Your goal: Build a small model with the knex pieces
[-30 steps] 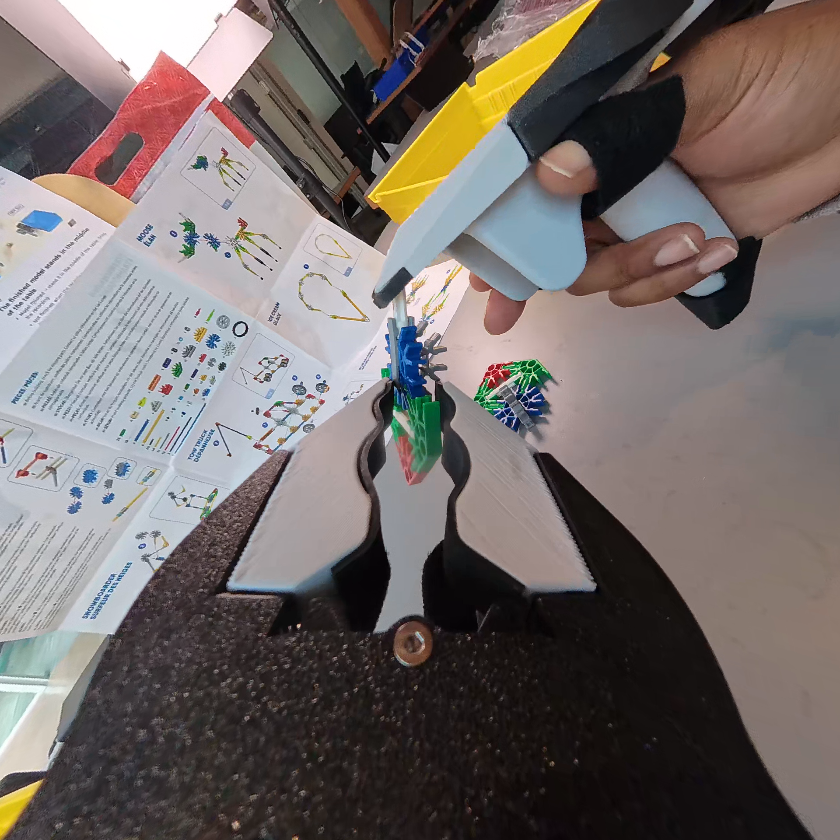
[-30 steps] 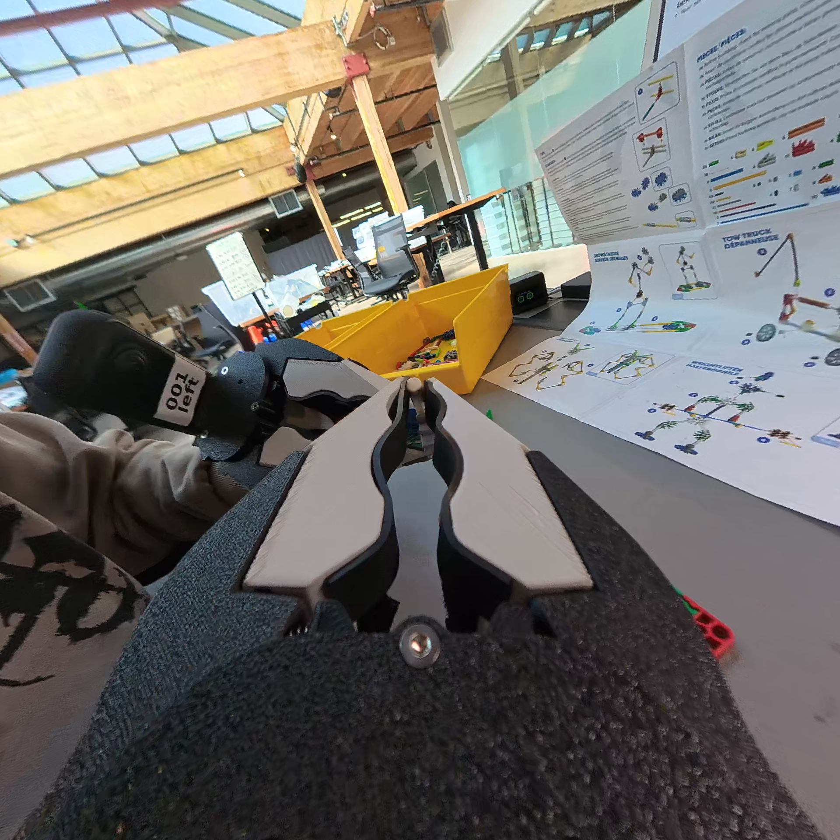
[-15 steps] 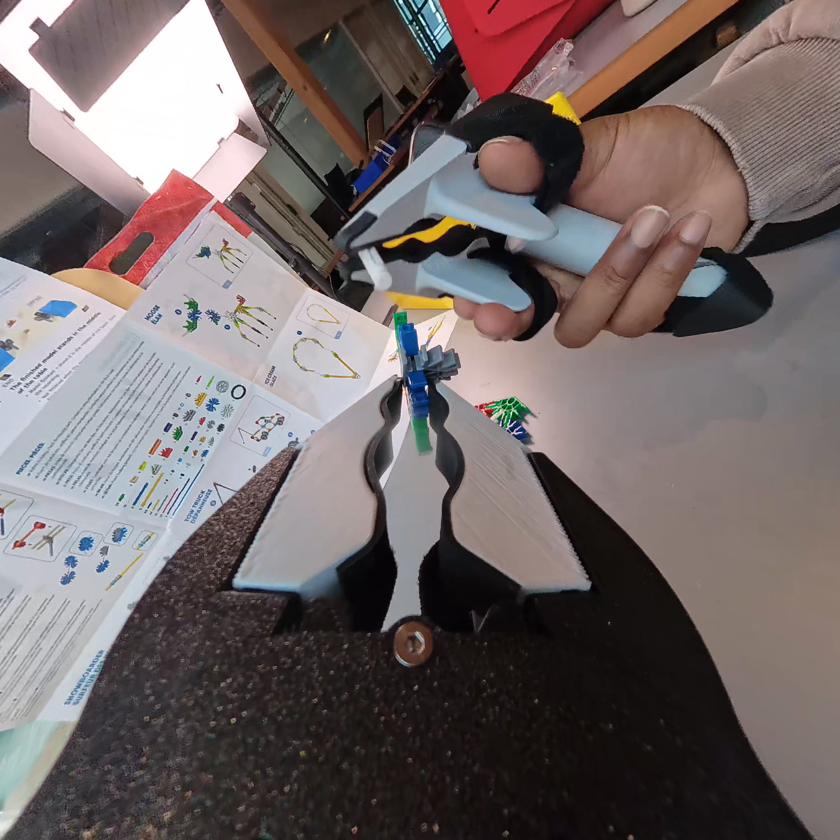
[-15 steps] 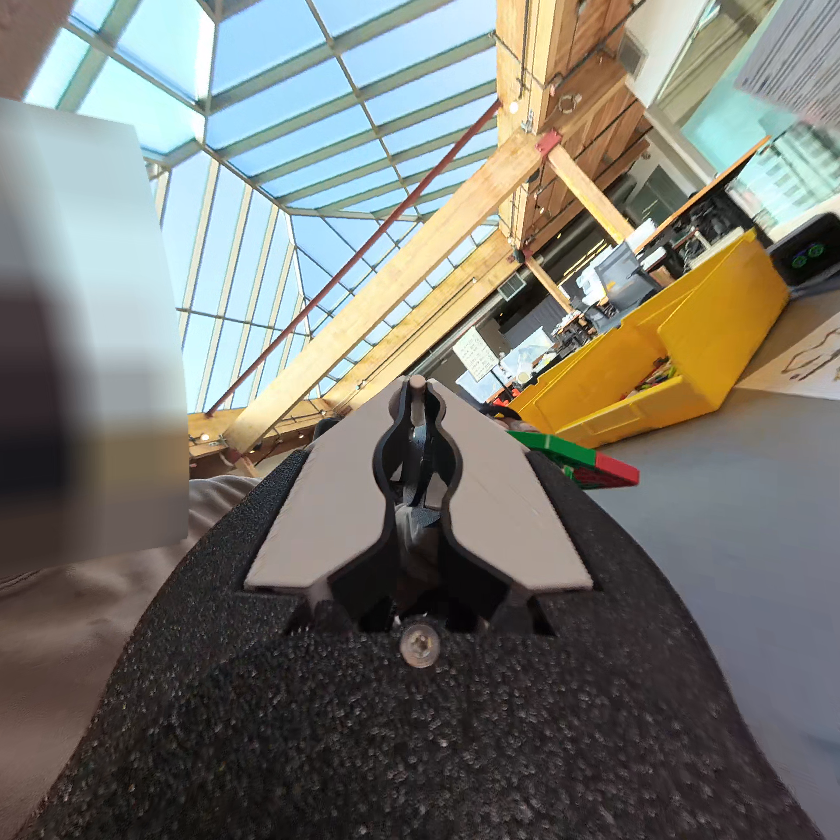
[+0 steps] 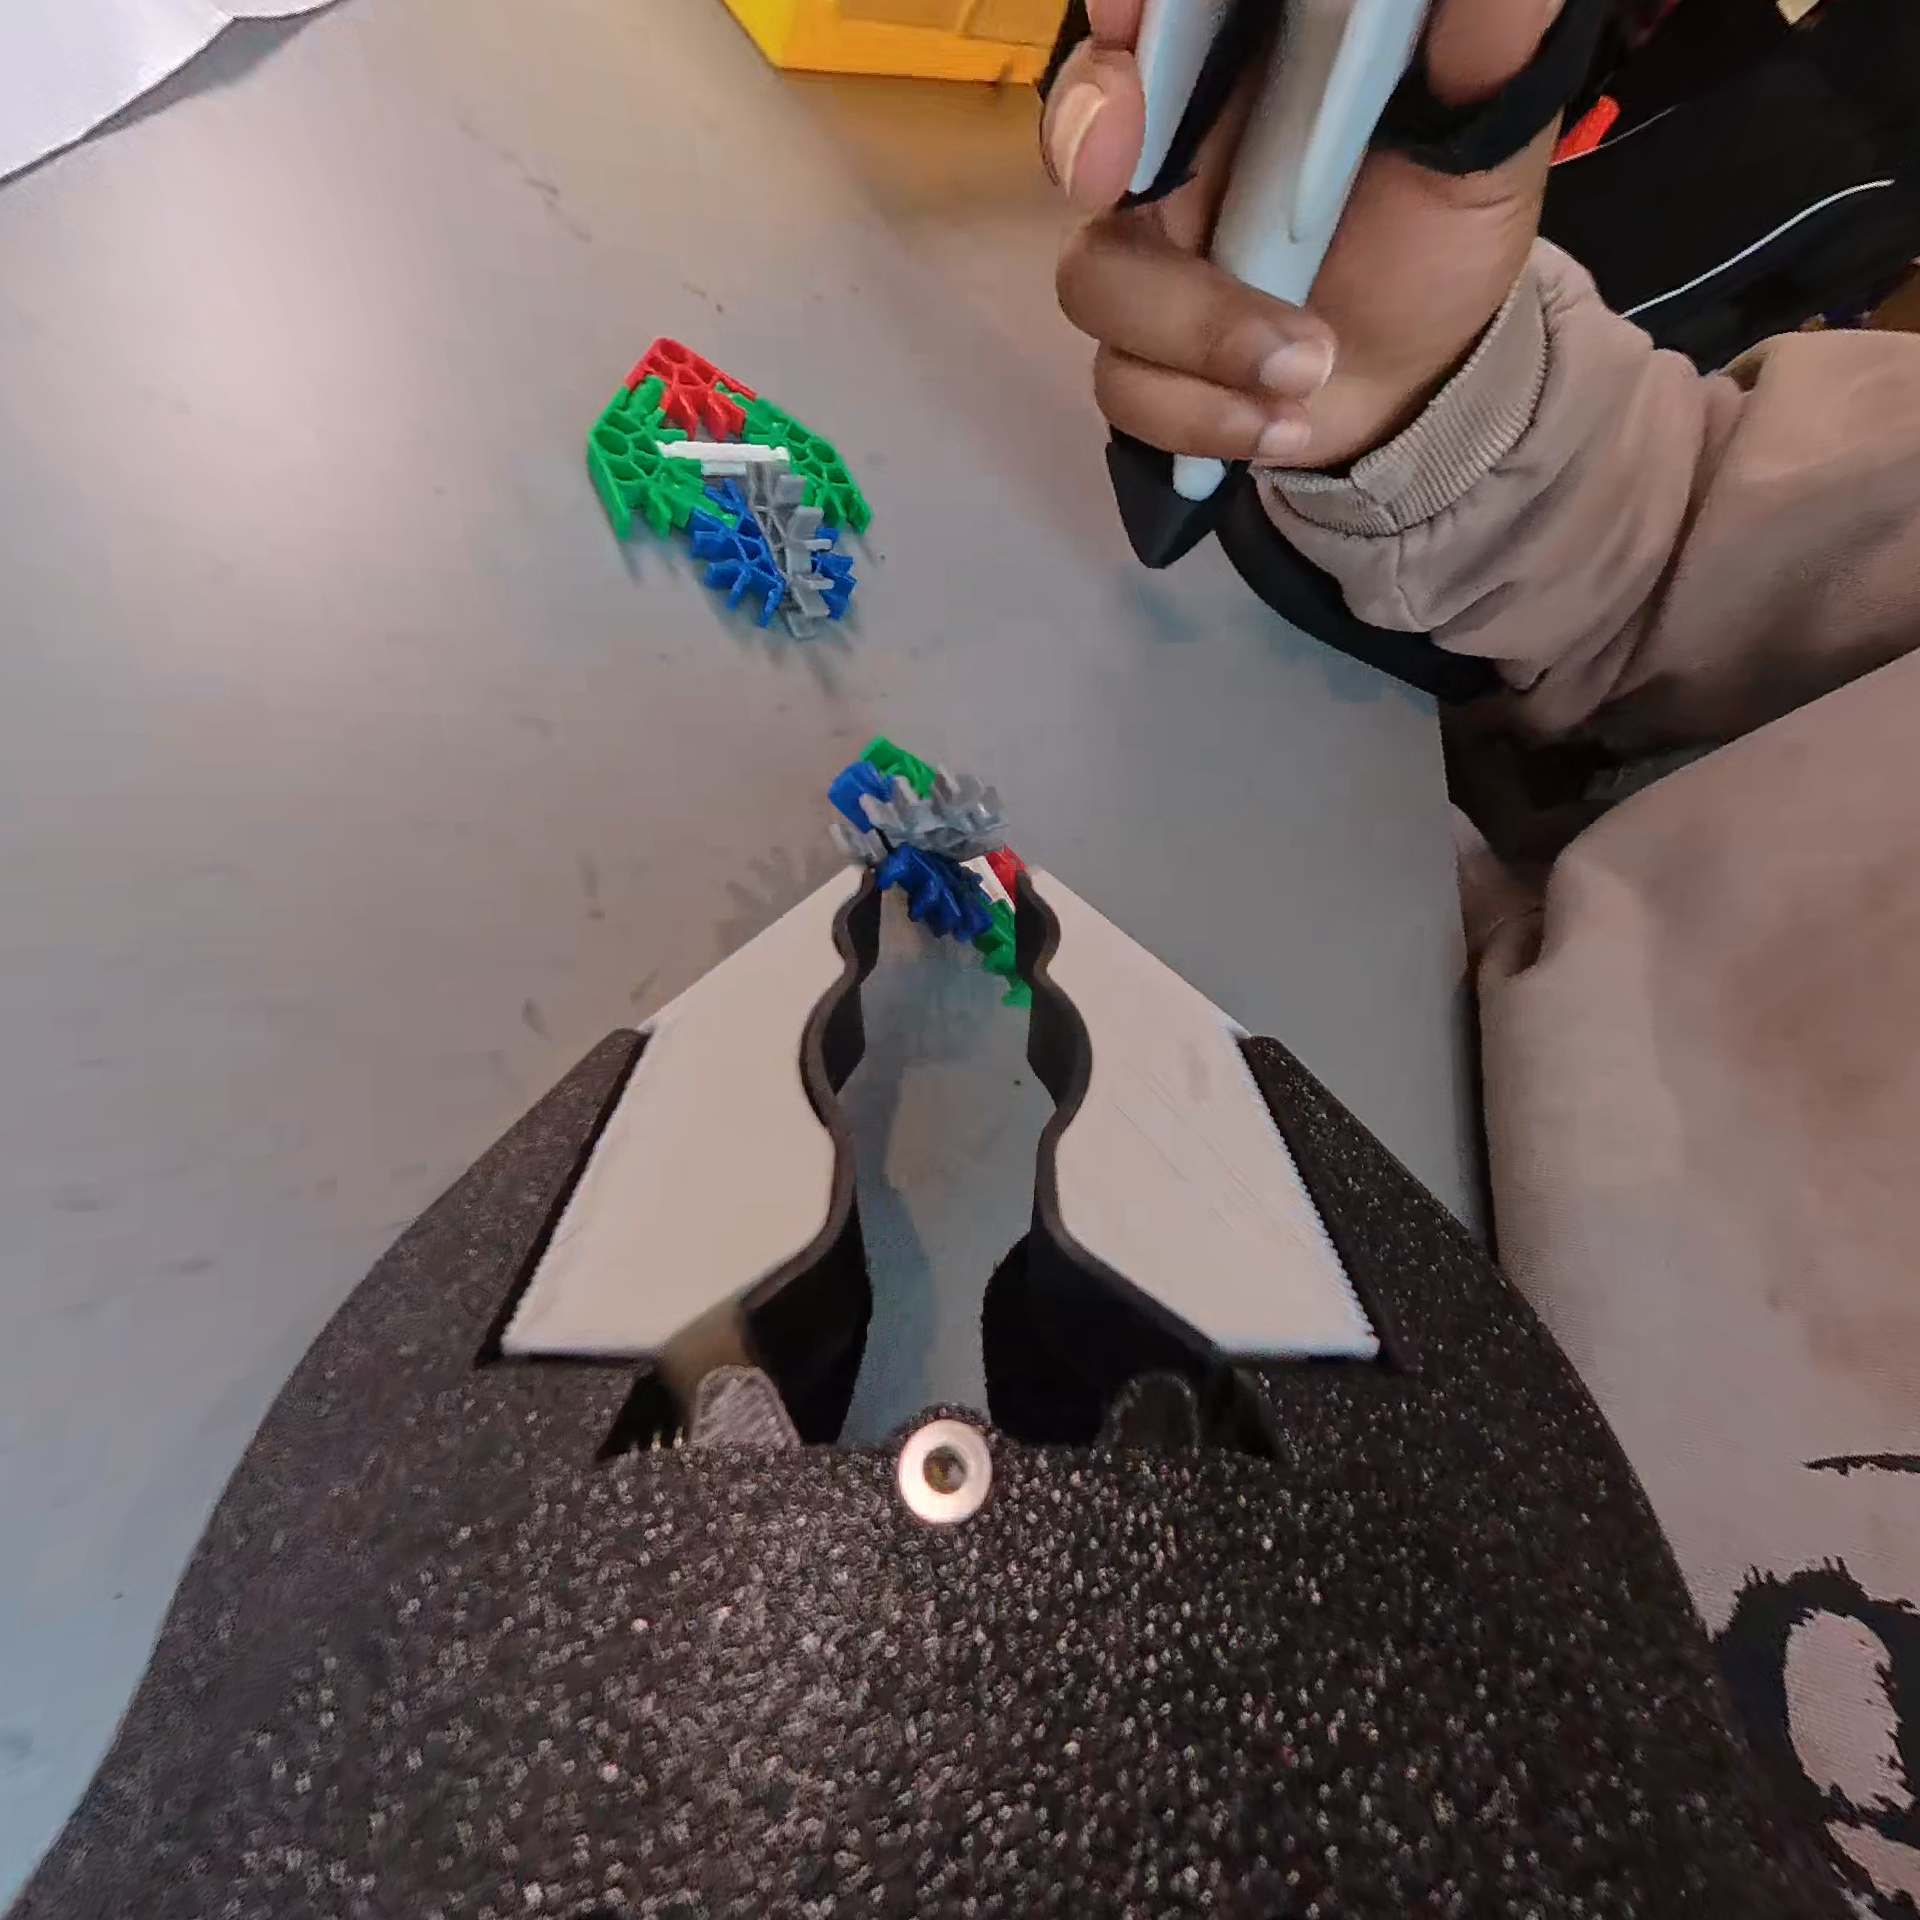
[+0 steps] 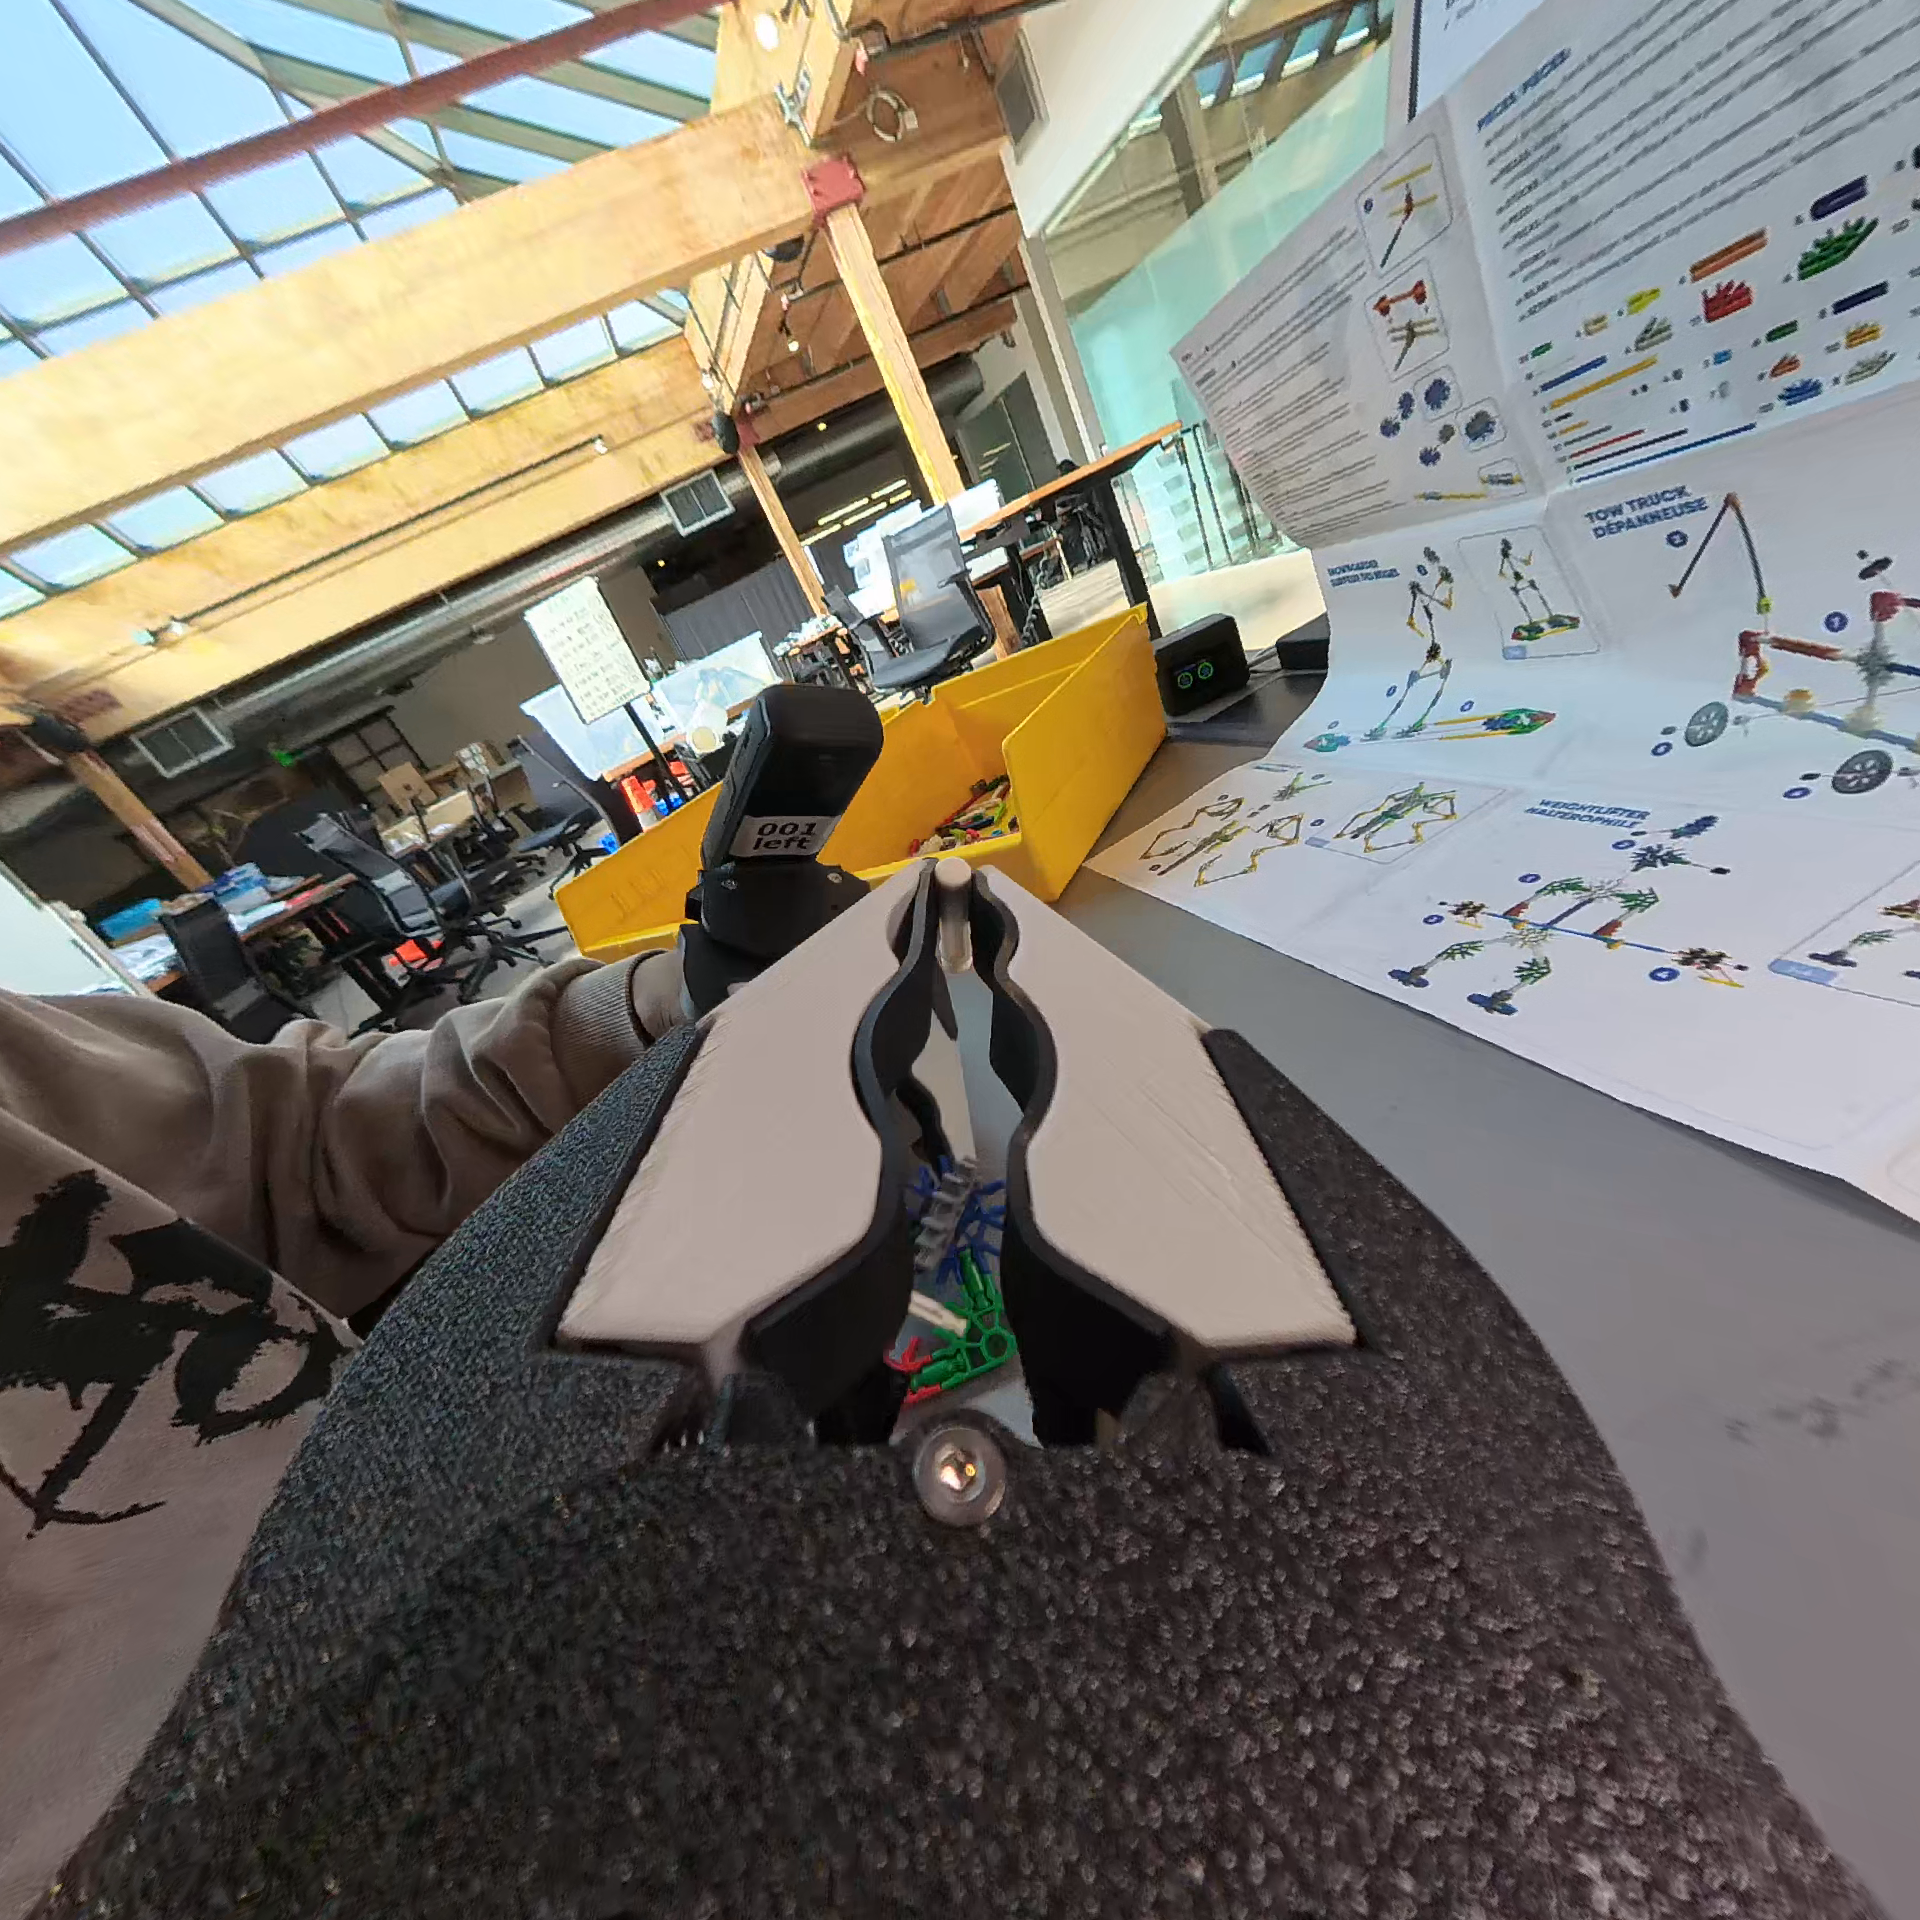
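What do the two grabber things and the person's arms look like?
Each gripper, left and right, has two pale grey wedge-shaped fingers with wavy black inner edges, set in a rough, speckled black body with a silver screw. The handle is light grey. A black strap wraps the hand. The sleeve is beige with ribbed cuffs, and the clothing bears black markings.

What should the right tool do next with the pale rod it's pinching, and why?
Probably lower the right tool so the pale rod lines up with the connector cluster clamped in the left tool. The rod is pinched at the very tips, while the cluster sits apart below it, seen through the tool's gap. A second cluster lies on the table.
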`<state>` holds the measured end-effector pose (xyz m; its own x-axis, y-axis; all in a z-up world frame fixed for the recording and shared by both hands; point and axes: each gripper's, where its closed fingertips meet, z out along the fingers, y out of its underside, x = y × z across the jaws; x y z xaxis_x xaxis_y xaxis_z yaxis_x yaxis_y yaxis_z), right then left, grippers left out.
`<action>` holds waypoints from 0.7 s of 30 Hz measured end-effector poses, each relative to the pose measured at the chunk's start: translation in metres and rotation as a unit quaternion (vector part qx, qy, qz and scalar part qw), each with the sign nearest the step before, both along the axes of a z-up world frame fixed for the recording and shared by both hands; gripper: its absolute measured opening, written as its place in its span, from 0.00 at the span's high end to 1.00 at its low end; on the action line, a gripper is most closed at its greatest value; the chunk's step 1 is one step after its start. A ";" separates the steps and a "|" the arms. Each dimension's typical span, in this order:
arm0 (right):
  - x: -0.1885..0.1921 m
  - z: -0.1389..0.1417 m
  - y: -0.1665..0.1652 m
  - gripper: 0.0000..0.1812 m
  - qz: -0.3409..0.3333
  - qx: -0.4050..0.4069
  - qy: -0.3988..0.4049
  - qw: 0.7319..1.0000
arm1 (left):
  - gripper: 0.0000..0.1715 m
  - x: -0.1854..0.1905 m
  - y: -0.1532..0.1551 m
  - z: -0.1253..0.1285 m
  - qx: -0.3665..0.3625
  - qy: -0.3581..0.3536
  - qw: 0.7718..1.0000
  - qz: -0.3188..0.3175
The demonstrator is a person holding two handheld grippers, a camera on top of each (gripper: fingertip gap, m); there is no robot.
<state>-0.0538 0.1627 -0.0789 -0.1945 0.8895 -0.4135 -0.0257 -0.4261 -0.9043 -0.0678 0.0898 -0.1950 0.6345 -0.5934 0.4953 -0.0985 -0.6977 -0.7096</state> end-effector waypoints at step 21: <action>-0.015 -0.019 -0.044 0.98 0.068 0.011 -0.012 0.998 | 0.97 0.015 0.021 0.077 0.315 0.072 0.944 0.065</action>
<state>-0.0684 0.1185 -0.0974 -0.3040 0.8648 -0.3996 0.0525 -0.4036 -0.9134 -0.0532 0.1106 -0.1181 0.7569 -0.6530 -0.0267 -0.1683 -0.1553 -0.9734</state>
